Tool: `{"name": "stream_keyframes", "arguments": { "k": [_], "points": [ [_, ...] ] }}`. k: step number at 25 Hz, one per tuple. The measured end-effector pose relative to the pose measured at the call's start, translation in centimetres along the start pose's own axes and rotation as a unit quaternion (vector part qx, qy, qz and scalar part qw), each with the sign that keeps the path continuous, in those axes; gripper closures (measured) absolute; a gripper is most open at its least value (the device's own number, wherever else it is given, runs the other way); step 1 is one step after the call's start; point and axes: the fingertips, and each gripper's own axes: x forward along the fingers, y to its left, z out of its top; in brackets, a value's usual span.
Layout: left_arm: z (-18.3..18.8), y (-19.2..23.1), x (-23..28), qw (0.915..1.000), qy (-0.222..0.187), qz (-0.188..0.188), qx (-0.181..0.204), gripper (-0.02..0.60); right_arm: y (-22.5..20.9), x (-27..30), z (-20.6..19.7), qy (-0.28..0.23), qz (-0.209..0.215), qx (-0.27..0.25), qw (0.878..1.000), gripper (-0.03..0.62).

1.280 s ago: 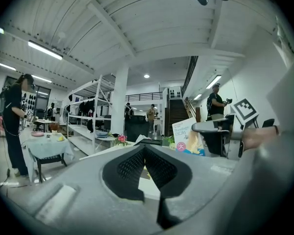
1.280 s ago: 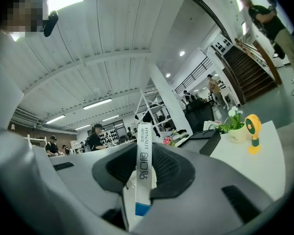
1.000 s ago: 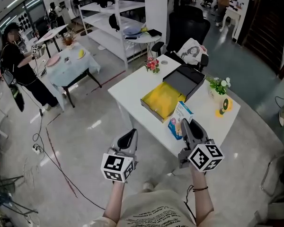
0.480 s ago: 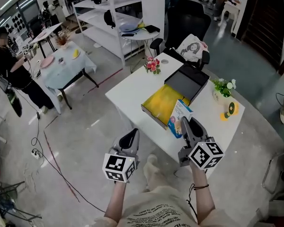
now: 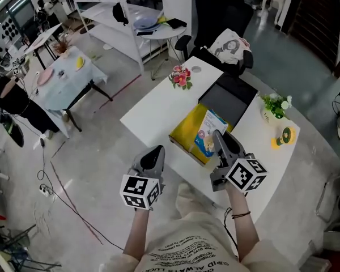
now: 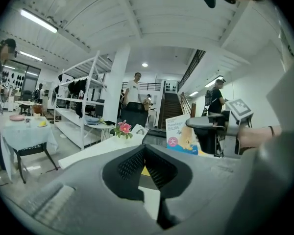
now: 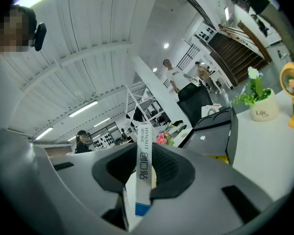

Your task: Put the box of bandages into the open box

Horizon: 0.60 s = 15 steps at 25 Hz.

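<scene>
The right gripper [image 5: 219, 136] clamps the box of bandages [image 5: 205, 136] edge-on, its long axis upright, over the near edge of the yellow-lined open box [image 5: 187, 128] lying just ahead and below; the left gripper [image 5: 155, 152], closed and empty, hangs farther off.

Head camera looks steeply down at the table [image 5: 158, 103]; both hand-carried cameras skim it, seemingly close.

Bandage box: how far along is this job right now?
Done: the pickup. The right gripper has its jaws shut on the bandage box. In hand: the box is held upright, seemingly over the open box with the yellow lining. Left: lower it in and release. The left gripper is shut and empty.
</scene>
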Motion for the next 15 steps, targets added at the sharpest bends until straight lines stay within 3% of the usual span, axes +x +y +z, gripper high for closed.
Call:
{"name": "stream_keyframes", "arguments": {
  "k": [9, 15],
  "points": [
    [-1.4, 3.3, 5.6, 0.9985, 0.044, -0.023, -0.022, 0.56, -2.6, 5.6, -1.3, 0.029, -0.018, 0.024, 0.999, 0.502],
    [-2.3, 4.4, 8.8, 0.9961, 0.069, -0.042, -0.034, 0.56, -4.7, 8.0, -3.8, 0.062, -0.048, 0.077, 0.994, 0.502]
  ]
}}
